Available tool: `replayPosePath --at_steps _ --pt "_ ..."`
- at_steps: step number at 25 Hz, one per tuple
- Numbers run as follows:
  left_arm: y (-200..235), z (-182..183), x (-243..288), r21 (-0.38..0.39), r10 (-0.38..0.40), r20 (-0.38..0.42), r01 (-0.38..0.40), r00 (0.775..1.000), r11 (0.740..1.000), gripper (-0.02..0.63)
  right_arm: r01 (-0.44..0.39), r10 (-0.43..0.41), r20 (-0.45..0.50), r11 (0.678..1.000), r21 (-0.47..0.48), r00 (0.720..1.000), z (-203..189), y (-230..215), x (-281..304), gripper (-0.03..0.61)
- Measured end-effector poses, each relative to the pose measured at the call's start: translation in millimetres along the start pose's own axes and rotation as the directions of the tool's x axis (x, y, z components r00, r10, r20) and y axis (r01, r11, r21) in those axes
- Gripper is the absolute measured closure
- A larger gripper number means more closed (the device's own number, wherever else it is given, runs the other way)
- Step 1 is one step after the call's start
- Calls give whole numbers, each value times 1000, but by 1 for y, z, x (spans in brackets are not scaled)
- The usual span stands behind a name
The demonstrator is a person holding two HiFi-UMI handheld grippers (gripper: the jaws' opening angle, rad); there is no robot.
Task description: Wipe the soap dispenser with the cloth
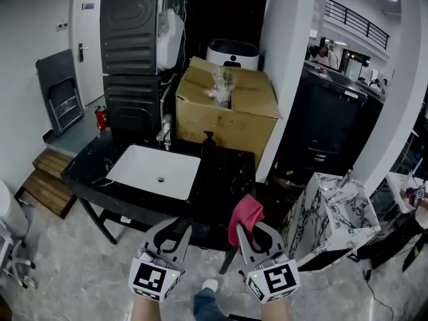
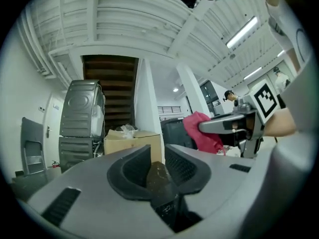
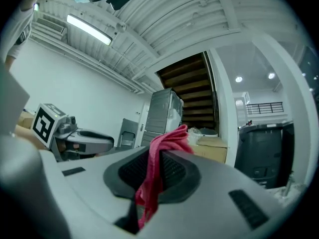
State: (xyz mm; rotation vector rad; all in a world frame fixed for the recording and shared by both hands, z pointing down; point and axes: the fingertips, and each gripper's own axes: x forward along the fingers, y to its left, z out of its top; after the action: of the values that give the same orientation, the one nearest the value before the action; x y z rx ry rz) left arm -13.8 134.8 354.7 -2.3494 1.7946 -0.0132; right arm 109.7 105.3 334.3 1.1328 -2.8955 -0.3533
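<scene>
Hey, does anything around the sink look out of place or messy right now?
A large cardboard box sits at the back of the black countertop, beside the sink and right behind the soap dispenser. Its top is open, with crumpled plastic poking out. Nothing looks spilled.

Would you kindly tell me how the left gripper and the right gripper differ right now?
The right gripper is shut on the red cloth, which droops between its jaws; the left gripper holds nothing, its jaws slightly apart. In the head view the left gripper lines up with the sink, the right gripper with the right end of the counter. Both are grey and point toward the counter.
</scene>
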Motion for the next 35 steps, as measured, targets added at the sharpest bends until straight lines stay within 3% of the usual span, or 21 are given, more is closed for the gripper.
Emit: replayPosePath --at_steps 4,10,17,21,24,30,35 --pt "34 -7 42 -11 -21 38 21 999 1000 596 -18 18 -14 1000 -9 1000 -15 -23 53 529" --pt "90 -31 128 -82 -3 6 3 1000 997 600 -18 19 -44 1000 19 999 -41 -74 133 529" --pt "127 -54 220 -87 -5 -35 2 999 996 596 -3 7 -76 999 52 997 -71 -129 200 529" --pt "138 -68 251 -93 -18 -64 12 998 996 523 14 -8 -84 997 73 996 -83 -150 219 529" --pt "142 -78 269 -110 -53 -78 44 995 993 361 24 -15 -94 996 86 995 -90 -159 227 529" --pt "157 -100 307 -122 -123 -97 111 988 986 348 50 -36 -119 992 113 992 -104 -169 239 529" --pt "182 -124 350 -178 -189 -94 170 978 969 371 91 -69 -144 983 158 987 -118 -173 254 529"
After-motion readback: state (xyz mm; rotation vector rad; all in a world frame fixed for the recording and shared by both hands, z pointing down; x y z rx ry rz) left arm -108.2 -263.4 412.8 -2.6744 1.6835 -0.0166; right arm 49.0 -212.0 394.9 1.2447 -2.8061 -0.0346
